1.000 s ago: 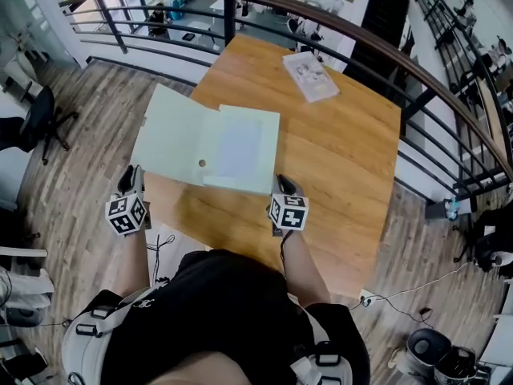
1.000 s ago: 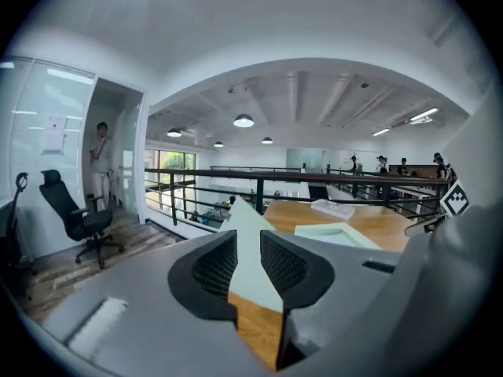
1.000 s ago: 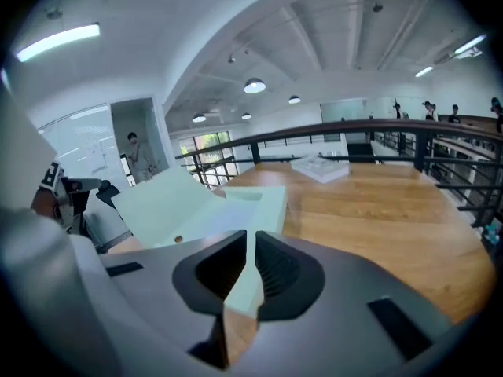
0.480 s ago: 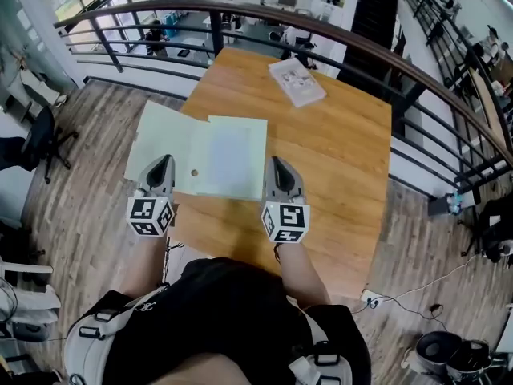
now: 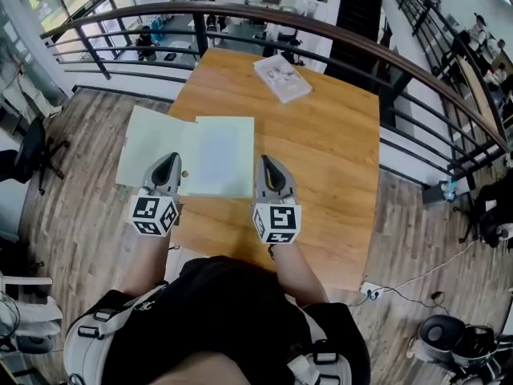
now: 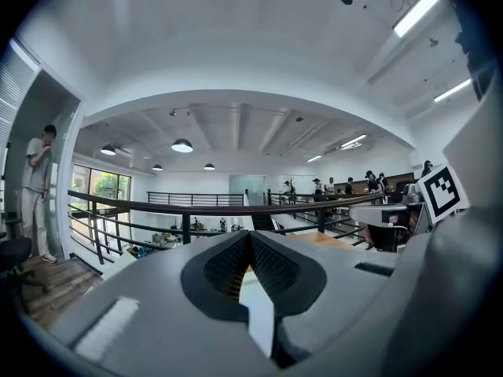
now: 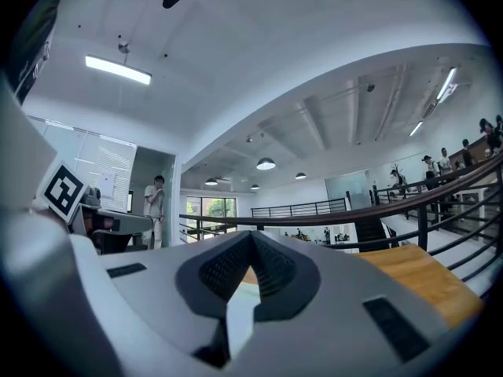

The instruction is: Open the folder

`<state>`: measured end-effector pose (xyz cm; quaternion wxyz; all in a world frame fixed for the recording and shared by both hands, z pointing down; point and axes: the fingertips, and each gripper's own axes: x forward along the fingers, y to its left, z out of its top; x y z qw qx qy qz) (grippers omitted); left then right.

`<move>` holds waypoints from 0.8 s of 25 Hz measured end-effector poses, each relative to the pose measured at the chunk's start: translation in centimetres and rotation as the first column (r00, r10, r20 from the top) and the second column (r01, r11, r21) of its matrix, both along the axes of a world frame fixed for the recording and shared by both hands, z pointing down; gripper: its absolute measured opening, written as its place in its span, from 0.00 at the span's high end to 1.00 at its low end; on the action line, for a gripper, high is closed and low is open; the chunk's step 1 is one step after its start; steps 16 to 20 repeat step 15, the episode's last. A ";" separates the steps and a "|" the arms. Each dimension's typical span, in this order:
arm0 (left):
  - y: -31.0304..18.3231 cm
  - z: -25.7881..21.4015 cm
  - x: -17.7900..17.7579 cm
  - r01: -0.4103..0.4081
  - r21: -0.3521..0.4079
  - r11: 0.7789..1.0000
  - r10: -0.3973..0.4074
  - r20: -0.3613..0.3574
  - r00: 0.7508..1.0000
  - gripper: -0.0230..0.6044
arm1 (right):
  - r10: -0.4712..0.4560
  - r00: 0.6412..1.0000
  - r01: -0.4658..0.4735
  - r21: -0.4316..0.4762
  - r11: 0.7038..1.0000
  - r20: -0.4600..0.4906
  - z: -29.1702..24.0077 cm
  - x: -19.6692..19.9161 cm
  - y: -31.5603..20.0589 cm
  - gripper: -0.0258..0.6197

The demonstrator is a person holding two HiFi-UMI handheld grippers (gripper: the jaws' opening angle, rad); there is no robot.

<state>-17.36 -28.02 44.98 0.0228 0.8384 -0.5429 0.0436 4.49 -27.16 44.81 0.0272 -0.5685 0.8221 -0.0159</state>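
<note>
Nearest the person, the left claw [image 5: 168, 167] and the right claw [image 5: 267, 169] are held side by side, each pointing toward 12 o'clock, with its marker cube at the near end. In its own view the left claw's pads meet at the tips: it is pinched closed with nothing caught between them, and only a pale green surface shows through the gap lower down. The right claw view shows the same, tips together and empty.

Just beyond and below them, the pale green folder [image 5: 152, 147] lies opened flat at the near left of the tabletop [image 5: 321, 159]. Its left flap hangs out past the tabletop's 9 o'clock edge over the wooden floor [image 5: 72, 215]. Its right half carries a whitish sheet [image 5: 218, 152]. In the head view the left claw overlaps the folder's near edge beside the fold, and the right claw sits at its 4 o'clock corner.

Farther off, toward 1 o'clock, a flat wrapped packet [image 5: 282, 77] rests near the far edge. A curved railing [image 5: 240, 13] runs behind the tabletop.
</note>
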 end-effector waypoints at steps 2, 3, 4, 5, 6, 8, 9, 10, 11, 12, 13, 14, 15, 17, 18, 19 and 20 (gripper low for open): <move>0.0 0.0 -0.2 0.006 -0.002 1.000 -0.006 -0.002 1.000 0.96 | -0.002 1.000 0.002 -0.003 1.000 -0.002 0.0 -0.1 -0.1 0.95; 0.0 0.0 -0.4 0.009 -0.003 1.000 -0.009 -0.003 1.000 0.96 | -0.003 1.000 0.003 -0.004 1.000 -0.003 0.0 -0.1 -0.1 0.95; 0.1 0.0 -0.5 0.011 -0.004 1.000 -0.012 -0.002 1.000 0.96 | -0.005 1.000 0.005 -0.005 1.000 -0.003 -0.1 -0.3 -0.1 0.95; 0.2 0.0 -0.7 0.014 -0.005 1.000 -0.014 -0.002 1.000 0.96 | -0.007 1.000 0.007 -0.005 1.000 -0.002 -0.1 -0.4 0.0 0.95; 0.3 0.0 -0.9 0.016 -0.005 1.000 -0.016 -0.002 1.000 0.96 | -0.009 1.000 0.009 -0.003 1.000 -0.003 -0.2 -0.6 0.0 0.95; 0.4 0.1 -1.1 0.019 -0.005 1.000 -0.019 -0.004 1.000 0.96 | -0.012 1.000 0.012 0.000 1.000 -0.009 -0.3 -0.9 0.0 0.95; 0.4 0.1 -1.1 0.019 -0.005 1.000 -0.019 -0.005 1.000 0.96 | -0.013 1.000 0.013 0.000 1.000 -0.012 -0.3 -0.9 0.0 0.95; 0.5 0.1 -1.1 0.019 -0.006 1.000 -0.019 -0.006 1.000 0.96 | -0.013 1.000 0.013 -0.001 1.000 -0.015 -0.3 -1.0 0.0 0.95; 0.5 0.2 -1.1 0.018 -0.007 1.000 -0.018 -0.006 1.000 0.96 | -0.013 1.000 0.013 -0.003 1.000 -0.015 -0.2 -1.0 0.0 0.95; 0.5 0.3 -1.0 0.017 -0.009 1.000 -0.017 -0.007 1.000 0.96 | -0.013 1.000 0.012 -0.006 1.000 -0.014 -0.2 -0.9 0.0 0.95; 0.5 0.4 -1.0 0.017 -0.011 1.000 -0.017 -0.007 1.000 0.96 | -0.011 1.000 0.011 -0.010 1.000 -0.012 -0.1 -0.9 0.0 0.95; 0.5 0.5 -1.1 0.016 -0.014 1.000 -0.017 -0.008 1.000 0.96 | -0.010 1.000 0.010 -0.014 1.000 -0.011 0.0 -0.9 -0.1 0.95; 0.5 0.6 -1.1 0.016 -0.016 1.000 -0.016 -0.008 1.000 0.96 | -0.009 1.000 0.009 -0.017 1.000 -0.010 0.1 -0.9 -0.1 0.95; 0.5 0.6 -1.1 0.016 -0.016 1.000 -0.016 -0.008 1.000 0.96 | -0.009 1.000 0.009 -0.017 1.000 -0.010 0.1 -0.9 -0.1 0.95; 0.5 0.6 -1.1 0.016 -0.016 1.000 -0.016 -0.008 1.000 0.96 | -0.009 1.000 0.009 -0.017 1.000 -0.010 0.1 -0.9 -0.1 0.95; 0.5 0.6 -1.1 0.016 -0.016 1.000 -0.016 -0.008 1.000 0.96 | -0.009 1.000 0.009 -0.017 1.000 -0.010 0.1 -0.9 -0.1 0.95; 0.5 0.6 -1.1 0.016 -0.016 1.000 -0.016 -0.008 1.000 0.96 | -0.009 1.000 0.009 -0.017 1.000 -0.010 0.1 -0.9 -0.1 0.95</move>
